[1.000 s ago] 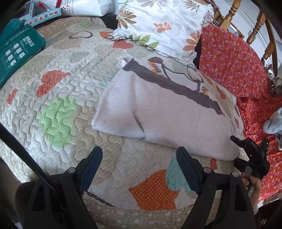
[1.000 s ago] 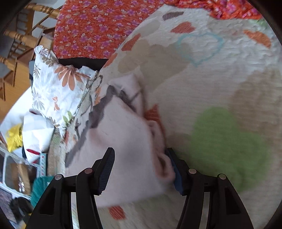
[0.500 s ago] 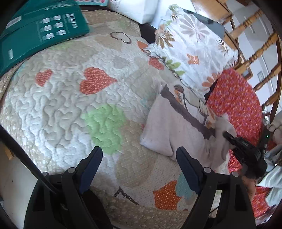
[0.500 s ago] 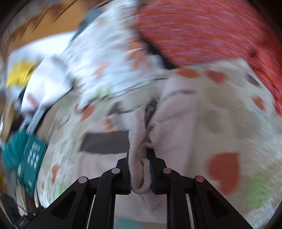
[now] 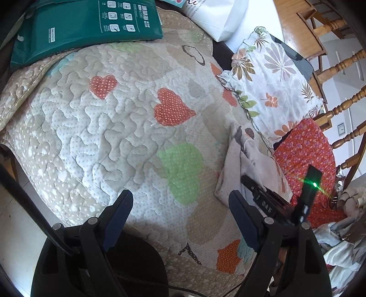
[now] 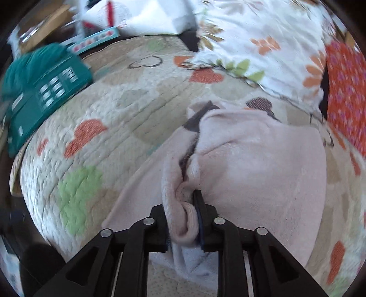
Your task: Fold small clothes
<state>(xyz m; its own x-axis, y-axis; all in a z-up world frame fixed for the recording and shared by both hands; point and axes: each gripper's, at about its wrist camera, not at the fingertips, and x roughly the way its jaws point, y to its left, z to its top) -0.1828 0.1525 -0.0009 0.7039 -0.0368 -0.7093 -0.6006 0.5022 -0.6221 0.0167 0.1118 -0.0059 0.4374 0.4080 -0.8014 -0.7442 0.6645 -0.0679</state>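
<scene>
A small pale pink garment [image 6: 251, 164] with a dark grey band lies on the heart-patterned quilt [image 6: 114, 118]. My right gripper [image 6: 187, 205] is shut on a bunched edge of it and has pulled that edge over the rest. In the left wrist view the pink garment [image 5: 233, 169] lies at the right, with the right gripper [image 5: 247, 180] reaching into it. My left gripper [image 5: 180, 214] is open and empty, over the quilt [image 5: 103, 128] and left of the garment.
A floral pillow [image 5: 274, 84] and red flowered cloth [image 5: 306, 160] lie beyond the garment. A green package [image 5: 87, 25] and a white bag [image 5: 217, 16] sit at the far edge. Wooden chair rails [image 5: 338, 68] stand at right. Loose clothes [image 5: 343, 246] pile at lower right.
My right gripper closed on the garment's edge and carried it over the rest, folding it. My left gripper swung left and away from the garment, still open.
</scene>
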